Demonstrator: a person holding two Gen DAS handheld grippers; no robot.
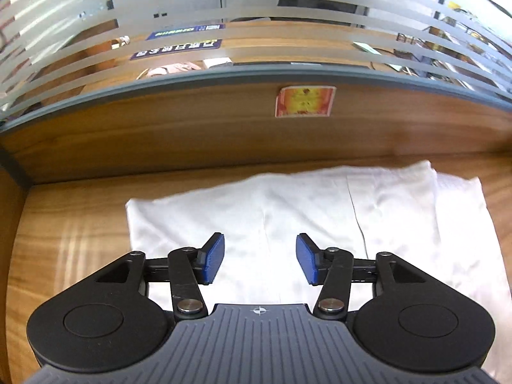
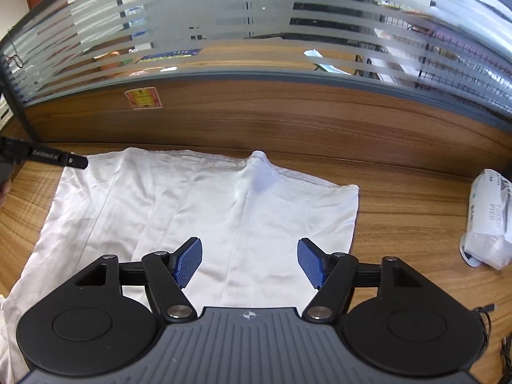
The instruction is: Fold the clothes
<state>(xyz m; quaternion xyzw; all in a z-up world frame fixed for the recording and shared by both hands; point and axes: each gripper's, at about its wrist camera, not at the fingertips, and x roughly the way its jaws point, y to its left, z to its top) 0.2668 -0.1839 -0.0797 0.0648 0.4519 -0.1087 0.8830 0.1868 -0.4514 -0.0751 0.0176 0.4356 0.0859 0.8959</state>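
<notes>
Nearest, both claws spread wide and empty, hovering over the near part of the cloth. Left claw (image 1: 260,259): blue pads (image 1: 213,260) well apart, nothing between them, white fabric directly beneath and running away toward 12 o'clock. Right claw (image 2: 249,262): likewise wide, nothing pinched, blue pads (image 2: 189,262) over fabric, right pad close to the garment's right-hand edge.

Further out, white garment (image 2: 198,204) spread flat on the wooden worktop (image 2: 400,211), partly folded by the look of its layered panels. Long axis lying crosswise, roughly 9 to 3 o'clock, parallel to the wooden back panel (image 1: 224,134). From the right view: bulk of the cloth off toward 10 and 11 o'clock, free right corner near 1 o'clock, small raised peak at the far hem near 12 o'clock. From the left view: left corner at about 10 o'clock, a second layer stretching out toward 2 o'clock.

So, probably a matter of each claw taking its own end: right nearer the right-hand edge, left nearer the left-hand edge, then carrying one end across the long axis. Thin, limp fabric, so likely to sag or drag a lower layer along if pinched too deep.

Beyond, at 3 o'clock in the right view, a wrapped tissue pack (image 2: 488,220) well apart from the cloth. Farthest, a red and yellow sticker (image 1: 304,101) on the panel, striped glass partition (image 1: 256,6) above.
</notes>
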